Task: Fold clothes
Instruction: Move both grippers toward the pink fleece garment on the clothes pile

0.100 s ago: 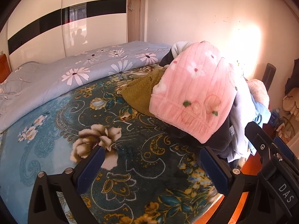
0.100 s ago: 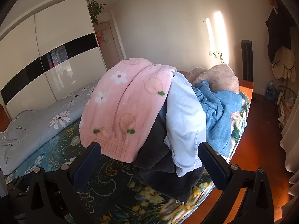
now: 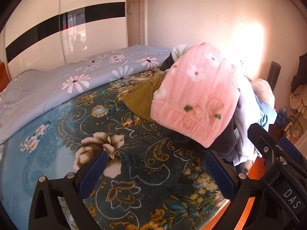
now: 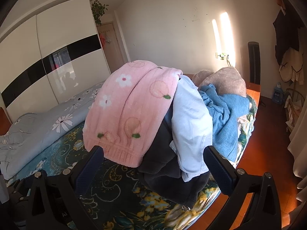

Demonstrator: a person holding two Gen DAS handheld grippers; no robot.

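Both our grippers are spread wide with nothing in them: the left gripper (image 3: 153, 170) hangs over the bare floral blanket (image 3: 134, 163) near the bed's front edge, and the right gripper (image 4: 151, 164) sits low in front of the clothes pile (image 4: 172, 118), its 2 jaws either side of the hanging hems. The pink fleece piece (image 4: 130, 115) is draped on top, over a dark garment (image 4: 168, 164), a white one (image 4: 191, 130) and a blue one (image 4: 226, 115). A daisy-print duvet (image 3: 67, 84) lies along the bed's far side.
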